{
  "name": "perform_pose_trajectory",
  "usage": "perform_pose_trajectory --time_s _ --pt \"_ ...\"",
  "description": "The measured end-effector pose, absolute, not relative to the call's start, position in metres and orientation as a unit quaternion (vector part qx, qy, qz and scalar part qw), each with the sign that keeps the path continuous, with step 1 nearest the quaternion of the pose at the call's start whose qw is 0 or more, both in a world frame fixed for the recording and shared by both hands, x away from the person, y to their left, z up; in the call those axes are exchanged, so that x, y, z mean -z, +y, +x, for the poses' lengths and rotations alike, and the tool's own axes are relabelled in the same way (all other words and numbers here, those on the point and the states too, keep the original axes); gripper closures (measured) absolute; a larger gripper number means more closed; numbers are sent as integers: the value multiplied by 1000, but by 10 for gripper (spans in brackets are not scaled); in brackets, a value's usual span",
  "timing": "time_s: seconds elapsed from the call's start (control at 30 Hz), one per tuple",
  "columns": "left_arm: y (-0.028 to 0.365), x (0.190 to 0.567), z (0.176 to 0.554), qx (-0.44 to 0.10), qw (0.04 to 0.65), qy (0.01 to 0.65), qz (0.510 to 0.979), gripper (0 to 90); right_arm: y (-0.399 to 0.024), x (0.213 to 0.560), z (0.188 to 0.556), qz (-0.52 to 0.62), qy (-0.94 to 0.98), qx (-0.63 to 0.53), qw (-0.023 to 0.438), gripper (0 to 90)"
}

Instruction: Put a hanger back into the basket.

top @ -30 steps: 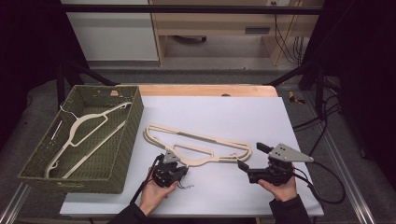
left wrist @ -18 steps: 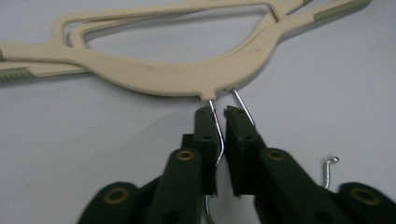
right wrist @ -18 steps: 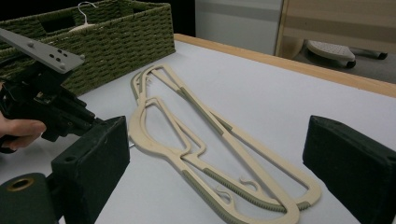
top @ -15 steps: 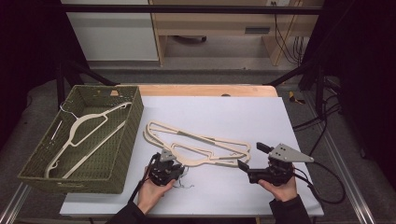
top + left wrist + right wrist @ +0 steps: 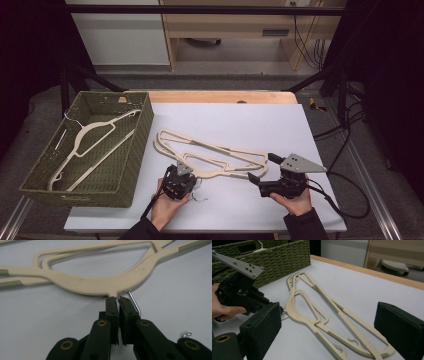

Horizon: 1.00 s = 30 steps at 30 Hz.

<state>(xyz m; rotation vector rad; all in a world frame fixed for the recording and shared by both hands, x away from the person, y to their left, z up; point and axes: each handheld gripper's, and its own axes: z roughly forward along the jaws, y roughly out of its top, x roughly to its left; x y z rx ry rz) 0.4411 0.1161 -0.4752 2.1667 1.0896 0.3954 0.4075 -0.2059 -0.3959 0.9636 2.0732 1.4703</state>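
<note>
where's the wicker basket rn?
In the high view the basket sits at the table's left edge, a hanger inside, left of the stacked hangers. The left gripper is near its front right corner.

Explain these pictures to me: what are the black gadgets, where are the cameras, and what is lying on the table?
A person holds a hand-worked claw in each hand. One camera looks down from above; another rides on each claw. On the white table lie two cream hangers; a third hanger lies in the green wicker basket. The left claw is shut on the metal hook of the nearest hanger, and has just been closing. The right claw is open beside the hangers' far end, holding nothing.
</note>
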Motion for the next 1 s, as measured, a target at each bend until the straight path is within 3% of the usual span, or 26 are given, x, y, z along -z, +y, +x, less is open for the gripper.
perform_pose_trajectory --time_s 0.43,1.0 --pt "119 470 440 -143 338 414 833 887 -157 414 423 322 782 -504 174 87" --pt "119 423 427 -170 333 368 852 887 -99 435 441 290 816 -476 153 142"
